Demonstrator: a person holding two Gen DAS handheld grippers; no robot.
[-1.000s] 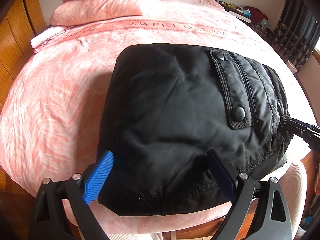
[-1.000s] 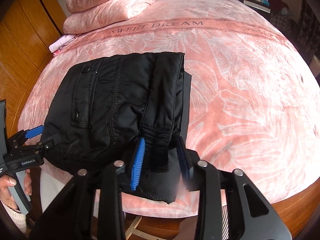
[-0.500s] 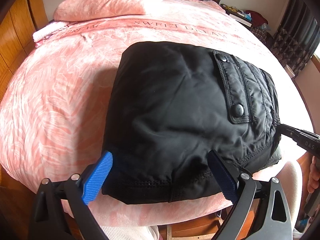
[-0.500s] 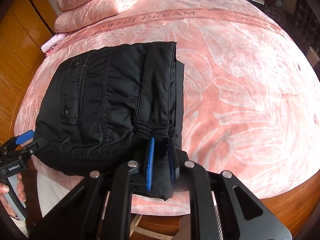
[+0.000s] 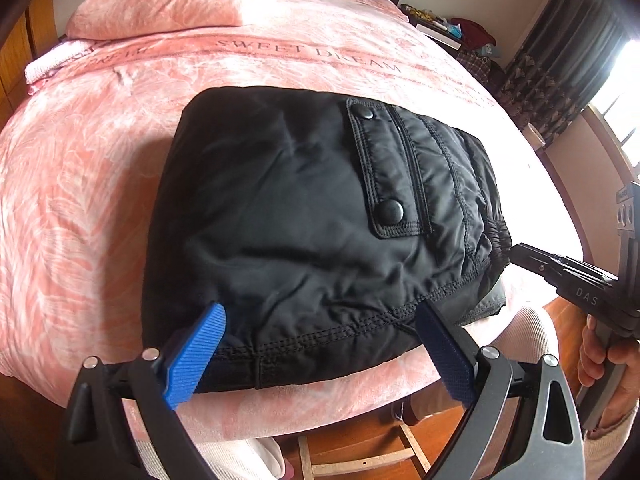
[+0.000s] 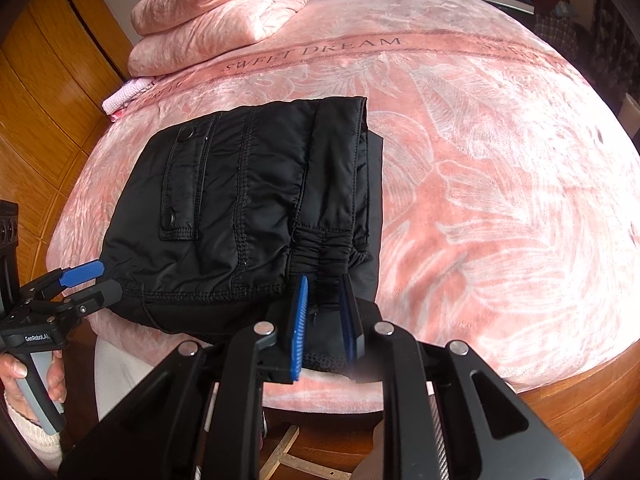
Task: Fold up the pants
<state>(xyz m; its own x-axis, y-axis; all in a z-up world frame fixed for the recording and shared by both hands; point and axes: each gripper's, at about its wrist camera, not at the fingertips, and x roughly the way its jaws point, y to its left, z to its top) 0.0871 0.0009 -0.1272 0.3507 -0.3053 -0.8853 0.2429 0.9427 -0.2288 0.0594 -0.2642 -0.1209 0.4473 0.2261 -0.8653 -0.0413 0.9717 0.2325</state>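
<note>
**Folded pants at the bed's near edge, between two grippers**

The black pants (image 5: pixel 320 216) are seen folded into a thick, roughly square bundle lying on the bed (image 5: pixel 80 168) close to its near edge. A flapped pocket (image 5: pixel 380 172) with two snaps is turned upward, and a gathered elastic hem (image 6: pixel 324 248) is shown at the bundle's near right corner.

The left hand-held gripper (image 5: pixel 316 356) is held wide apart, its blue pads (image 5: pixel 192 356) flanking the near edge of the pants; whether the pads touch the fabric cannot be told. The right hand-held gripper (image 6: pixel 324 320) is seen with its fingers narrowly parted around the gathered hem and the layer beneath it, with a small gap visible on either side of the cloth; a firm clamp cannot be confirmed.

The bed is covered by a pink plush blanket patterned with pale leaves and crossed by a band lettered "SWEET DREAM" (image 6: pixel 352 50). A folded pink quilt (image 6: pixel 216 16) is stacked at the far left, with a small pink-and-white cloth (image 6: pixel 124 94) just beside it. Wooden wardrobe panels (image 6: pixel 44 92) are seen along the left side. At the far right, a cluttered side table (image 5: pixel 448 32) and dark patterned curtains (image 5: pixel 560 80) stand beside a bright window (image 5: pixel 624 92).
</note>
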